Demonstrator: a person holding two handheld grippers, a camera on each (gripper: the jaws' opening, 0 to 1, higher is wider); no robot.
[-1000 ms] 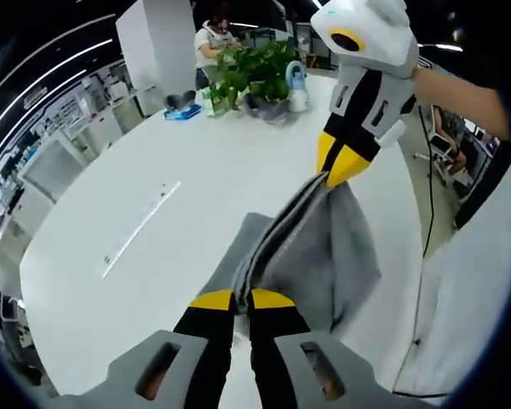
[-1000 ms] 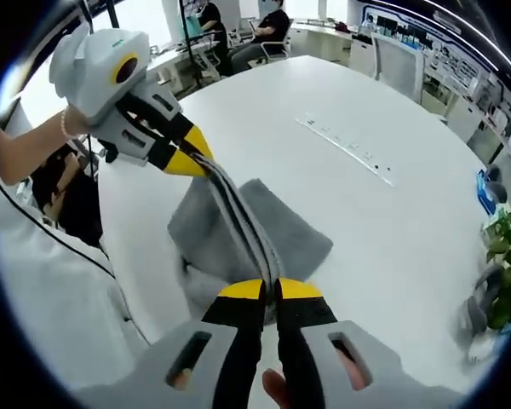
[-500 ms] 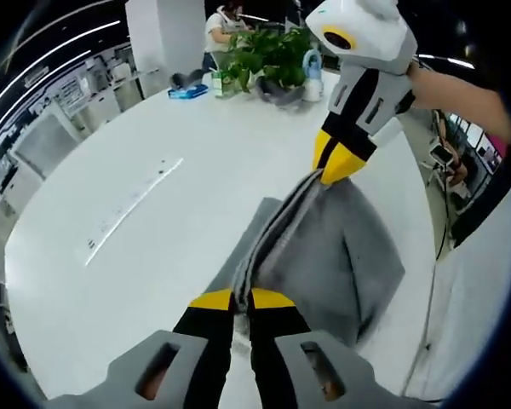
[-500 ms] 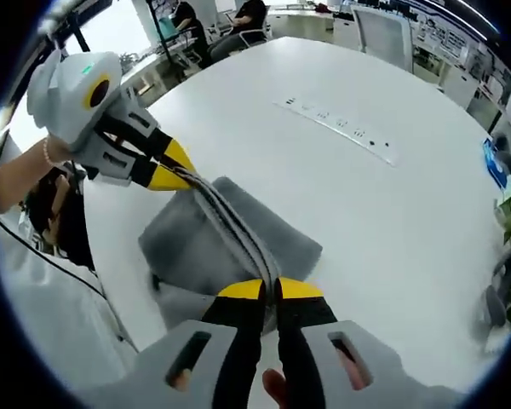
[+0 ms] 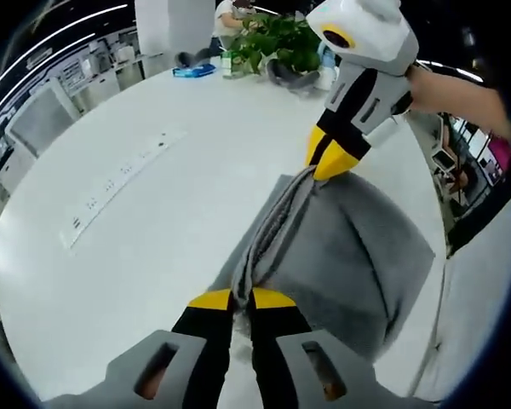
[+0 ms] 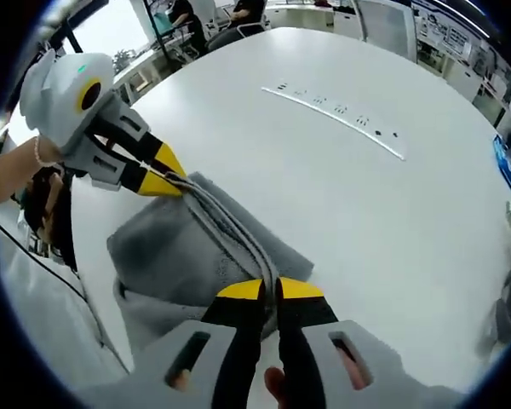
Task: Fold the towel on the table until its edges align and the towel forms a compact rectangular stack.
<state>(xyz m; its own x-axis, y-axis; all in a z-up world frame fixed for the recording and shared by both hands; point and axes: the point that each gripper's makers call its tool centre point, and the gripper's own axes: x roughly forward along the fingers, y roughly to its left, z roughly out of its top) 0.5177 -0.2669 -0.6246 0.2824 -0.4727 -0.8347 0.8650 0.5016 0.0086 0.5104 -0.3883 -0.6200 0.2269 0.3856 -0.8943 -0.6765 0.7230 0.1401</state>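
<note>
Left gripper view has the left gripper (image 5: 241,300) at the near edge with its yellow-tipped jaws closed tight on a bunched edge of the grey towel (image 5: 358,256). From that pinch the gathered edge runs as a taut ridge of several layers away to the right gripper (image 5: 328,158), whose jaws are likewise pinched on the far end of the same edge. The rest of the towel spreads to the right of the ridge as a broad grey sheet, folded over itself, resting on the white table (image 5: 153,230) near its right edge.

Right gripper view gives the mirror of this: the right gripper (image 6: 269,291) clamped on the near end of the ridge, the left gripper (image 6: 163,181) gripping the far end, and the towel (image 6: 166,260) lying doubled to the left, its lower layer showing beneath at the near side.

Farther out on the table lies a long white power strip (image 5: 119,183). At the far end stand green potted plants (image 5: 281,43).
</note>
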